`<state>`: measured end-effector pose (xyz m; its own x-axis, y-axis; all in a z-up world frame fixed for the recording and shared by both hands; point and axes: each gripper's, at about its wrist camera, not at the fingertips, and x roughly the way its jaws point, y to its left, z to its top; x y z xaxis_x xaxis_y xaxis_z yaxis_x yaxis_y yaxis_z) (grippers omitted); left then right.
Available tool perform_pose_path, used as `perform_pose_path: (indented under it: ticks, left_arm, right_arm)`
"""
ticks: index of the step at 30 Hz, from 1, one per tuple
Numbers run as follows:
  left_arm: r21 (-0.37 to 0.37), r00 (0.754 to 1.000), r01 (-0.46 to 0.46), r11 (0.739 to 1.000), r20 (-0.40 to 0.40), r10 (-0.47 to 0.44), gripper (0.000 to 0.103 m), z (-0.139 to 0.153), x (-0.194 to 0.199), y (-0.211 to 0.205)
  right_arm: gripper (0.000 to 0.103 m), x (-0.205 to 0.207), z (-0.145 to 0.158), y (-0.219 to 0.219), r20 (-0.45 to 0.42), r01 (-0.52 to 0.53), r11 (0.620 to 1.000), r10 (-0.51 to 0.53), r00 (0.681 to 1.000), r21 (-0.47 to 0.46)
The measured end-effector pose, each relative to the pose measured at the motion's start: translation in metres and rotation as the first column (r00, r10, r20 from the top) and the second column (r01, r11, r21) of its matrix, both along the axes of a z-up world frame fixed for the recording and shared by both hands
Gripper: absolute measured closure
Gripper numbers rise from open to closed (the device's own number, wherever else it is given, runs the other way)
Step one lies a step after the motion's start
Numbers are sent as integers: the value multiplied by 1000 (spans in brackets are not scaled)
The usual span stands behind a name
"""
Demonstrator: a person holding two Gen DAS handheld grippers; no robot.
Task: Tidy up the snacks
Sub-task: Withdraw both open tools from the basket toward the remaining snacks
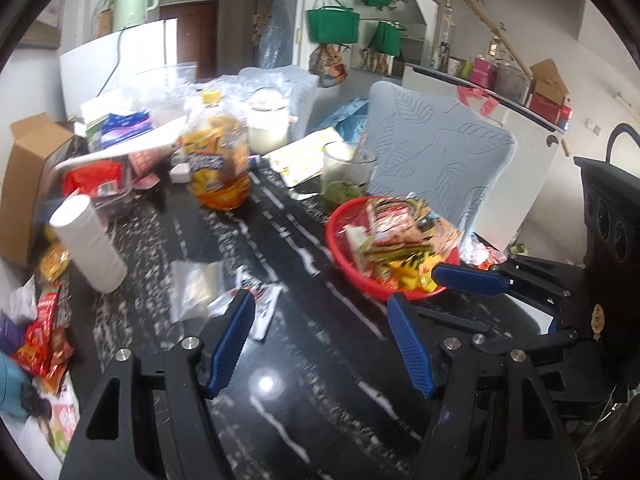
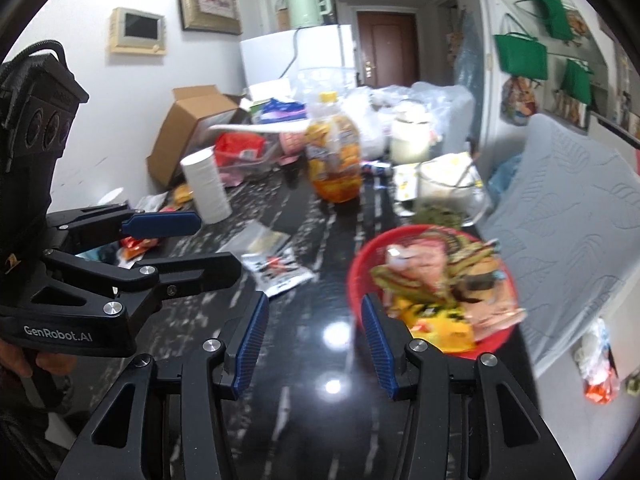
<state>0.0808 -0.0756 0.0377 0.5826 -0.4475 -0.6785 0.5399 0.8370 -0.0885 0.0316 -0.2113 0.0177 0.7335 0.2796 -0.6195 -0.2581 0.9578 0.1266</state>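
A red basket (image 1: 340, 236) (image 2: 356, 268) heaped with snack packets stands on the black marbled table. A white-and-black packet (image 1: 262, 308) (image 2: 276, 272) and a clear bag (image 1: 196, 284) (image 2: 260, 240) lie loose left of it. More red and orange packets (image 1: 40, 332) are piled at the table's left edge. My left gripper (image 1: 320, 312) (image 2: 218, 242) hovers open over the bare table, with nothing between its blue pads. My right gripper (image 2: 316, 304) (image 1: 428, 290) is open and empty too, its right finger in front of the basket's near rim.
A white cylinder (image 1: 88, 244) (image 2: 206, 186), an orange bottle (image 1: 216, 160) (image 2: 334, 160) and a glass jar (image 1: 348, 172) stand farther back. A cardboard box (image 1: 28, 168) (image 2: 188, 128) sits at the left. A grey chair cushion (image 1: 440, 160) (image 2: 560, 220) borders the table's right side.
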Motion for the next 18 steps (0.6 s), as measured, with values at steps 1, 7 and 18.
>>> perform_pose_path:
  ticks: [1, 7, 18]
  left_arm:
    - [0, 1000, -11, 1000, -1, 11, 35, -1, 0, 6]
    - [10, 997, -71, 997, -3, 71, 35, -5, 4, 34]
    - [24, 988, -147, 989, -36, 148, 35, -20, 38, 69]
  right_arm:
    - [55, 2, -2, 4, -6, -11, 1000, 11, 1000, 4]
    - [55, 15, -11, 27, -35, -68, 998, 69, 997, 8]
    - [52, 59, -26, 62, -81, -158, 987, 155, 985, -29]
